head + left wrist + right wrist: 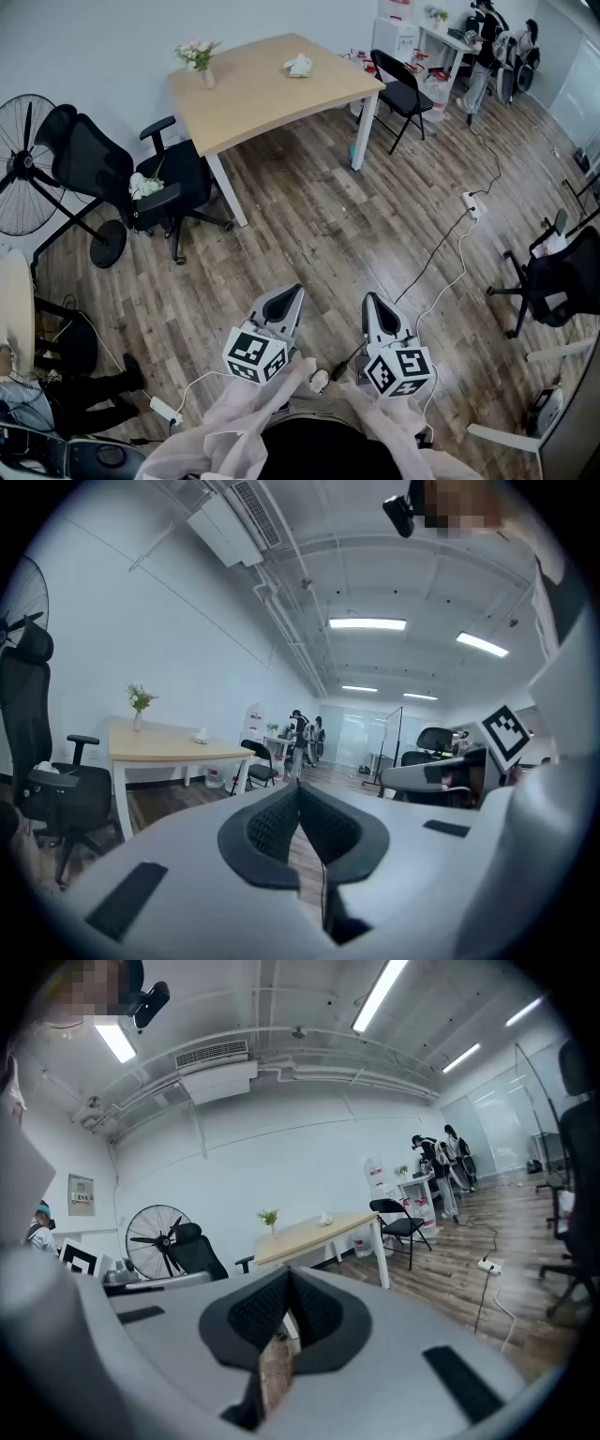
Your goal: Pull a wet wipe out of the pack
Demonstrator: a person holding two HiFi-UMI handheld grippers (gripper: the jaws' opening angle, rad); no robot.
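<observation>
A small whitish bundle, likely the wet wipe pack, lies near the far edge of a pale wooden table across the room, well apart from both grippers and straight ahead of them over open floor. At this range it is too small to make out its long axis or its opening; it reads only as soft, crumpled and light in colour. The left gripper points almost in line with it, so by that heading it looks the nearer of the two, while the right gripper sits just beside it, aimed a little to the right of the pack. Both carry ribbed black pads in smooth grey shells, and both sets of pads are pressed together with nothing between them. The person must close the whole gap before any pull can begin. A slim vase of flowers stands at the table's left corner, apart from the pack. A black office chair is at the table's near left side, a black folding chair at its right, and a standing fan at far left, on dark wood-plank floor.
</observation>
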